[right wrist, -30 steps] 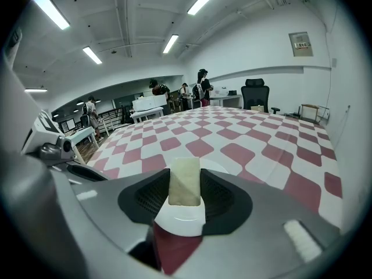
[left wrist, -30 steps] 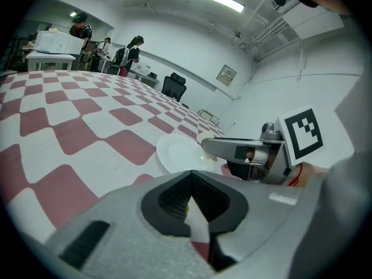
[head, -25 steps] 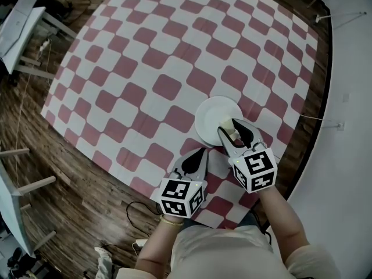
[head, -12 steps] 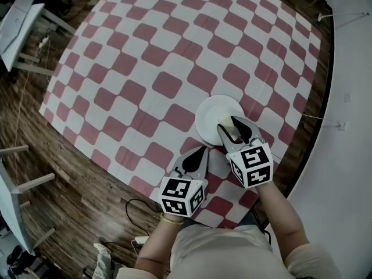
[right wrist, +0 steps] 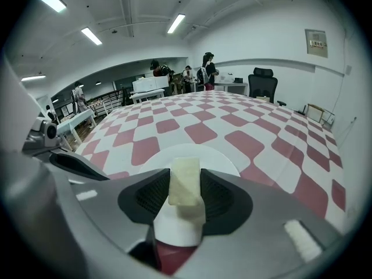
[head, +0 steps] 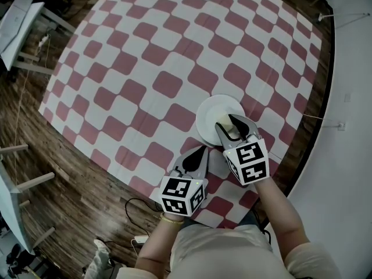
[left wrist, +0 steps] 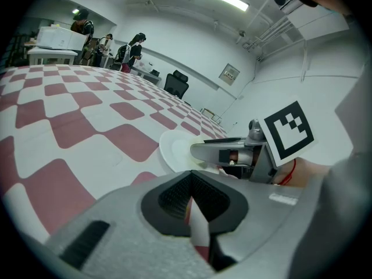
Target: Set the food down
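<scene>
Right tool (right wrist: 185,195) nudged forward over plate (head: 210,113), gripping food (right wrist: 185,179); left tool (left wrist: 192,201) closed.

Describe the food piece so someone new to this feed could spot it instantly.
On the red-and-white checked tablecloth, find the round white plate near the edge closest to the person. Just over it, the right gripper is shut on a small pale cream block of food. It is the only thing held: the left gripper alongside is shut on nothing.

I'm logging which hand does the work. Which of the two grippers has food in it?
The right gripper: its jaws clamp a pale piece of food above the white plate. The left gripper is shut on nothing.
</scene>
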A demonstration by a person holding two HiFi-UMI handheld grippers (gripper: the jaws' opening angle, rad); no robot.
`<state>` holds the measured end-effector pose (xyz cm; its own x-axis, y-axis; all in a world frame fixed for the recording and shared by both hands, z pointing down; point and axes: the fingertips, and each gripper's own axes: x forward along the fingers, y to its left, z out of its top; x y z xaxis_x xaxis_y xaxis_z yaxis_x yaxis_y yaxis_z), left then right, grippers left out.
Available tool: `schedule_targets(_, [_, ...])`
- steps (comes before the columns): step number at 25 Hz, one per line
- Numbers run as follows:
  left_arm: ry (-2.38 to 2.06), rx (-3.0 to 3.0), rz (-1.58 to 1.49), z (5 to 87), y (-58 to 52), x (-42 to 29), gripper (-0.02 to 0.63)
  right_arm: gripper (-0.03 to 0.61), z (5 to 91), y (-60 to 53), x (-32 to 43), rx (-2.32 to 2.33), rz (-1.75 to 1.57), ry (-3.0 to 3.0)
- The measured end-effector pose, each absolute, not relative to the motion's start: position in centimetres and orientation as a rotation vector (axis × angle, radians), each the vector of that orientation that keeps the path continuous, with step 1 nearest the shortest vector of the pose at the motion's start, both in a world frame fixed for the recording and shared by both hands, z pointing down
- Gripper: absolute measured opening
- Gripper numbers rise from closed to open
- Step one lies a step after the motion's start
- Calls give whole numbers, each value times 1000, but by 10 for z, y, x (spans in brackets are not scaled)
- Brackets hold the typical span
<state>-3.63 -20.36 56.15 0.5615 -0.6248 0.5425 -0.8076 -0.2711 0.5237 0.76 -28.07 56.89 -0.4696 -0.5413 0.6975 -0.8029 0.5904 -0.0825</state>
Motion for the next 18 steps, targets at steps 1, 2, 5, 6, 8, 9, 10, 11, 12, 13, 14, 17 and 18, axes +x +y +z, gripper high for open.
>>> schedule_targets(1, [-1150, 1997, 289, 561, -204, -37, 2, 172, 570, -281, 7, 1055, 538, -2184])
schedule_targets(2, [-1150, 1997, 287, 561, -204, -37, 2, 172, 570, -281, 6, 1049, 538, -2180])
schedule_targets(5, [-1151, 1996, 283, 560, -205, -37, 2, 172, 571, -282, 5, 1036, 534, -2166])
schedule_targets(6, [-1152, 1996, 284, 560, -205, -37, 2, 171, 572, -282, 5, 1033, 530, -2161])
schedule_targets(8, [-1152, 1995, 284, 561, -205, -38, 2, 171, 573, -283, 4, 1030, 524, -2152])
schedule_targets(9, [-1153, 1994, 283, 561, -205, -38, 2, 171, 573, -283, 3, 1030, 522, -2149])
schedule_targets(10, [-1154, 1994, 282, 561, -205, -38, 2, 171, 574, -283, 3, 1032, 520, -2148])
schedule_targets(11, [-1154, 1993, 281, 561, -204, -39, 2, 172, 574, -283, 3, 1034, 519, -2147])
schedule_targets(12, [-1154, 1994, 281, 561, -204, -39, 2, 172, 574, -283, 3, 1036, 518, -2147])
schedule_targets(13, [-1154, 1994, 280, 560, -204, -38, 2, 172, 573, -283, 3, 1038, 517, -2148])
schedule_targets(14, [-1154, 1995, 279, 560, -204, -38, 2, 172, 573, -283, 3, 1040, 517, -2151])
schedule_targets(17, [-1155, 1996, 278, 559, -203, -39, 2, 178, 571, -282, 2, 1045, 527, -2165])
schedule_targets(18, [-1155, 1997, 278, 559, -202, -39, 2, 187, 571, -282, 2, 1048, 530, -2167])
